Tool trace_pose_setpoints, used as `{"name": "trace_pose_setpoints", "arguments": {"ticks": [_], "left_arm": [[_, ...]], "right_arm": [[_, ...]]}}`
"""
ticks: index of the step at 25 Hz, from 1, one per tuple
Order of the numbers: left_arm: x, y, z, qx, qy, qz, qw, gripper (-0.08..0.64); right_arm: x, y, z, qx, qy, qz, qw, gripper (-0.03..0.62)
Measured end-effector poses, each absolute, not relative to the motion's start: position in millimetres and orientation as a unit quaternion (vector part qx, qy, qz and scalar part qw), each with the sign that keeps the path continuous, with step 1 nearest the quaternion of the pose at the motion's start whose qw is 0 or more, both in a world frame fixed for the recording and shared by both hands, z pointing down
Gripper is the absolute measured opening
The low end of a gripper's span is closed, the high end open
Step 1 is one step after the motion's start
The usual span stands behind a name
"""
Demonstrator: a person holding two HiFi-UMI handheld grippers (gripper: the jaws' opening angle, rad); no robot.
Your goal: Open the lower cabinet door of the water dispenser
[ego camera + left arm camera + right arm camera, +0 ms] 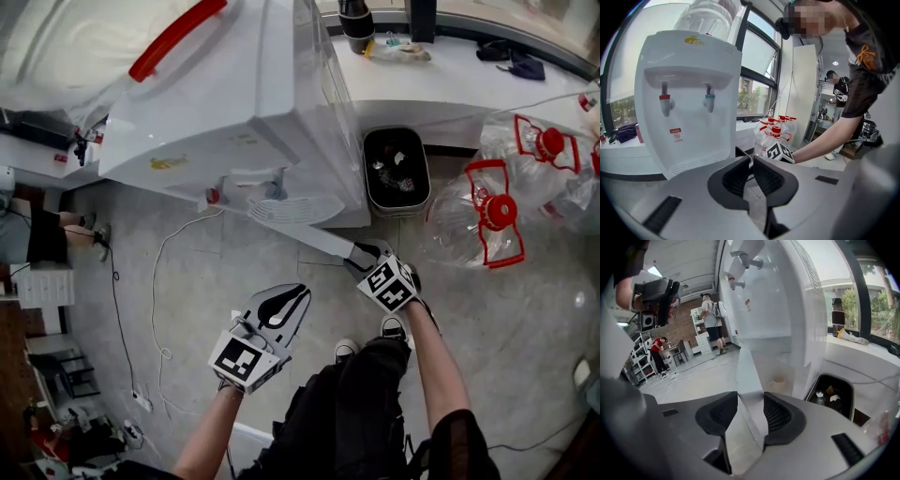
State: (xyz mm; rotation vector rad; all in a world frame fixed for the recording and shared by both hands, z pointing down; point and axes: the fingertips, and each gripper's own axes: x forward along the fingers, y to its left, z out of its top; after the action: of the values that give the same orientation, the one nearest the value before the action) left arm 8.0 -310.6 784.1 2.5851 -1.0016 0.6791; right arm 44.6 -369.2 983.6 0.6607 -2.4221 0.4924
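The white water dispenser stands ahead of me, with a red and a blue tap on its front. Its lower cabinet door stands swung out towards me. My right gripper is shut on the door's free edge, and in the right gripper view the white panel fills the gap of that gripper from pad to pad. Behind the door the cabinet is open, with a small cup inside. My left gripper hangs lower left, away from the dispenser, shut on nothing.
A black bin with rubbish stands right of the dispenser under a white counter. Several empty bottles with red caps lie at the right. A white cable runs over the tiled floor at the left. My shoes are close below the door.
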Motion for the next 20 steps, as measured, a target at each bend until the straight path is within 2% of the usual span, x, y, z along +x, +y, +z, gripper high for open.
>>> {"name": "trace_pose_setpoints", "arguments": {"ticks": [7, 20], "left_arm": [[-17, -282, 768, 0.888, -0.369, 0.234, 0.141, 0.029], [-118, -214, 750, 0.835, -0.478, 0.222, 0.160, 0.029]], "right_arm": [[10, -315, 981, 0.209, -0.906, 0.204, 0.306, 0.189], [-108, -218, 973, 0.083, -0.923, 0.191, 0.324, 0.189]]}}
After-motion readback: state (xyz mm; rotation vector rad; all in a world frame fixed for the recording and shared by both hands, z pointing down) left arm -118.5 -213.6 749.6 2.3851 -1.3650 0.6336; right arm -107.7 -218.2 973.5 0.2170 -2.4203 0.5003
